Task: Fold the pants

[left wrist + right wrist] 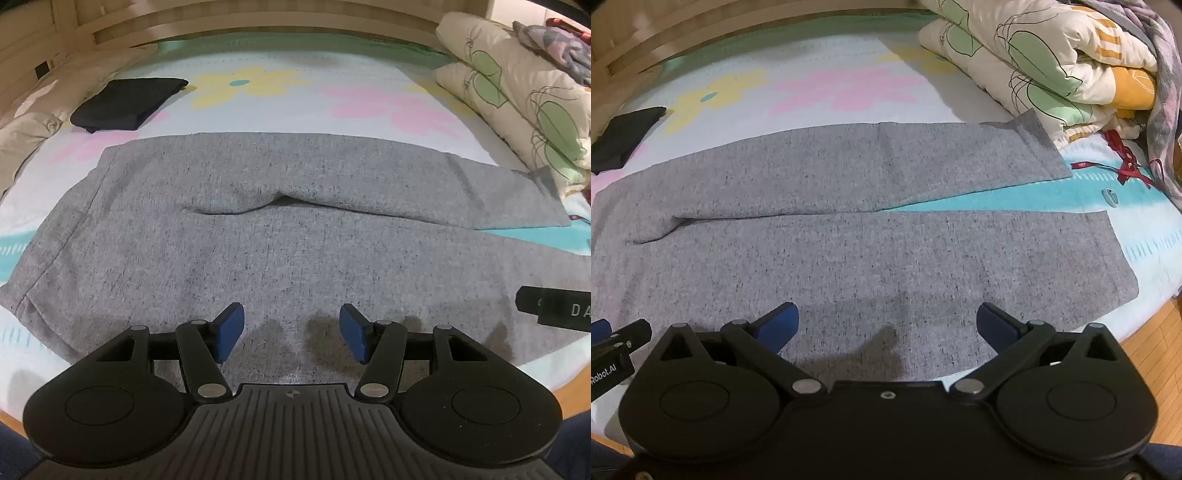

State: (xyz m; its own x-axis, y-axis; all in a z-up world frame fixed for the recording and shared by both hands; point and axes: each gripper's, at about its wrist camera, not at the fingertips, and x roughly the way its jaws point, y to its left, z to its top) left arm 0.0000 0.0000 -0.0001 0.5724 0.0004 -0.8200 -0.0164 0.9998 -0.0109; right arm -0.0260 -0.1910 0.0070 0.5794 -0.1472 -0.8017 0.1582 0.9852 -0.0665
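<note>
Grey pants [295,221] lie flat on the flowered bed sheet [362,77], waistband at the left and both legs running right. In the right wrist view the two legs [849,251] part slightly toward their hems. My left gripper [291,326] hovers over the near edge of the seat area, its blue pads [231,332] open with nothing between them. My right gripper [886,321] hangs over the near leg, jaws wide open and empty. Each gripper's body shows at the edge of the other's view: the right one [554,310] and the left one [613,347].
A folded black garment [125,103] lies at the far left of the bed. A rolled floral quilt [1052,62] lines the right side, with a red ribbon [1126,162] and a small white object [1110,195] beside it. Wooden floor [1156,354] shows past the bed's near right corner.
</note>
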